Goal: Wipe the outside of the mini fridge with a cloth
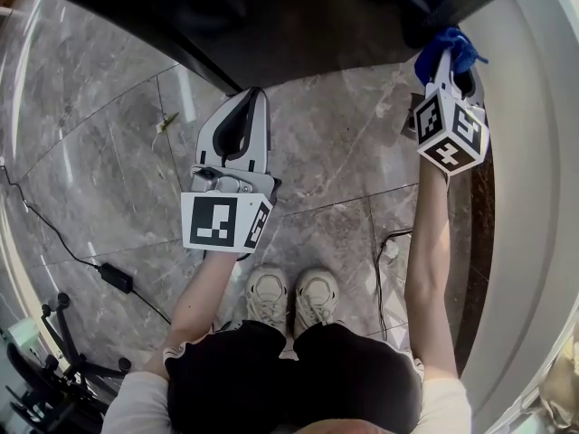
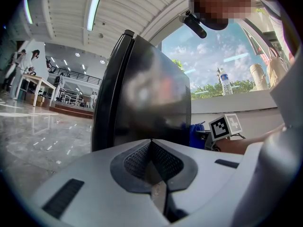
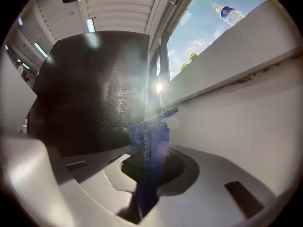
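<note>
The black mini fridge (image 1: 271,16) fills the top of the head view. Its dark glossy side (image 2: 147,103) stands upright in the left gripper view, and its back panel (image 3: 85,93) looms in the right gripper view. My right gripper (image 1: 445,57) is shut on a blue cloth (image 1: 445,48), held by the fridge's right rear corner beside the white wall. The cloth (image 3: 150,143) sticks up from between the jaws. My left gripper (image 1: 244,107) is shut with nothing in it, just short of the fridge's front edge; its jaws meet (image 2: 151,143).
A white wall and sill (image 1: 529,152) run close along the right. Grey marble floor (image 1: 90,152) lies below, with a black cable and power brick (image 1: 116,277) at the left. White cords (image 1: 384,260) trail near the person's shoes (image 1: 291,298).
</note>
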Available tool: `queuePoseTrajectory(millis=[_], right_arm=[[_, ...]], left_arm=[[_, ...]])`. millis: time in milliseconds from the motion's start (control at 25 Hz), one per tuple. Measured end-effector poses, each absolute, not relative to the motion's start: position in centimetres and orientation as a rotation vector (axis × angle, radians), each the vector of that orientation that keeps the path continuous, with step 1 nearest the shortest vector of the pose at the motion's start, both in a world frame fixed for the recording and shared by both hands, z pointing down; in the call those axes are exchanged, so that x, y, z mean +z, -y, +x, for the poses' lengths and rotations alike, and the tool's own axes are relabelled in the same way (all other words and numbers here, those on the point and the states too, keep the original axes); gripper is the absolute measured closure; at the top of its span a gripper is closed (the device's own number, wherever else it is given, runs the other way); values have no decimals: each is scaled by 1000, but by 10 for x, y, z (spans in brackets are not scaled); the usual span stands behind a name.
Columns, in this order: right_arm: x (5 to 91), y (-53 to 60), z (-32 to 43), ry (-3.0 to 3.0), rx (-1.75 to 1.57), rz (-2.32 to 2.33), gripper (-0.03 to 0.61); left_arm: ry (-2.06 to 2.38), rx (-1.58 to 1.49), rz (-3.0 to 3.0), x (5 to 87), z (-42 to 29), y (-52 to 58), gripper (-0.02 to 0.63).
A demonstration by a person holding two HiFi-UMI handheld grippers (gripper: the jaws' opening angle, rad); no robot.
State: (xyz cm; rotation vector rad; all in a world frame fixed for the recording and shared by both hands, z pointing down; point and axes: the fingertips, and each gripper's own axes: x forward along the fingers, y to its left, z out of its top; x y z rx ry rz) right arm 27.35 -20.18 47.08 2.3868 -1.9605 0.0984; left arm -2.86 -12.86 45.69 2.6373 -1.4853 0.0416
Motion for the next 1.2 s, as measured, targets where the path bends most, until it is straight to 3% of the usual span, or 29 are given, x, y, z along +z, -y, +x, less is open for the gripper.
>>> queuePoseTrajectory(millis=[360, 1200], right_arm=[[474, 181, 258, 2004, 176, 2412, 517], [540, 144, -32, 2599, 433, 1579, 517]], left_arm=[[1522, 18, 2610, 454, -42, 131, 609], [1710, 13, 2461, 483, -108, 129, 609]])
